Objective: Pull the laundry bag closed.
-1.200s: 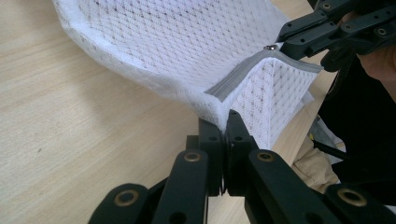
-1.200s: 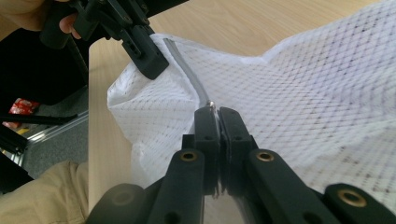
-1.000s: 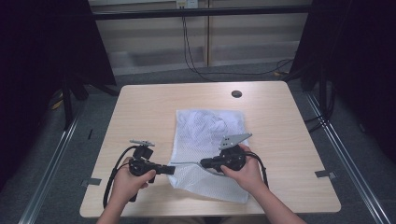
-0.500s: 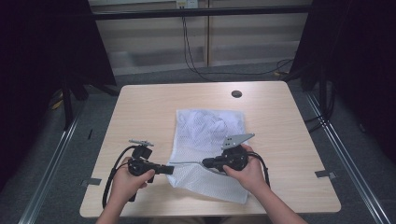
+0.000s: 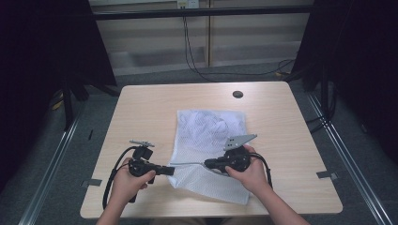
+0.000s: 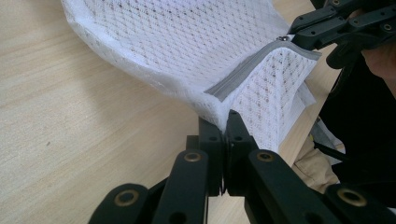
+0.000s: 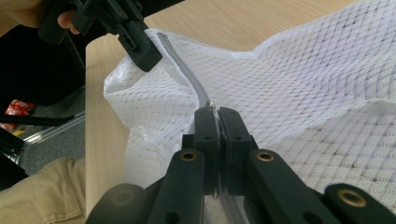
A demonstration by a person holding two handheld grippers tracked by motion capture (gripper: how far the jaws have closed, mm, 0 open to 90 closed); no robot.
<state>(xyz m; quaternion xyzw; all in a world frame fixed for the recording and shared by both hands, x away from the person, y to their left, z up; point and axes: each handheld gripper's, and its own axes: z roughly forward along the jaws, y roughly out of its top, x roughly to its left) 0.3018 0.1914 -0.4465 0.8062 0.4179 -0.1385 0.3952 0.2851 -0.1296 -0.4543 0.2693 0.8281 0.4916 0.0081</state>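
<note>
A white mesh laundry bag (image 5: 210,150) is lying on the wooden table (image 5: 291,140), spreading from the table's middle toward its near edge at six o'clock, and both grippers are gripping it along its grey zipper (image 6: 243,72). The left gripper (image 5: 170,170) is pinching the bag's near-left corner, where the zipper ends, its jaws clamped flat on the cloth in the left gripper view (image 6: 225,122). The right gripper (image 5: 207,164) is clenching the small metal zipper pull (image 7: 211,105), its jaws pressed together on it. The bag is looking light, limp and see-through, likely to sag and bunch wherever it is not being held taut, and the fine netting could snag or tear under a sharp tug. The sensible places to take hold are judged to be the firmer zipper seam and the pull tab, as is being done now, rather than the loose mesh. The bag's long axis is running from about five o'clock near the person to eleven o'clock at its far end, where crumpled cloth is showing through the mesh, while the zipper is crossing the near part from nine o'clock toward three o'clock, stretched between the two grippers
</note>
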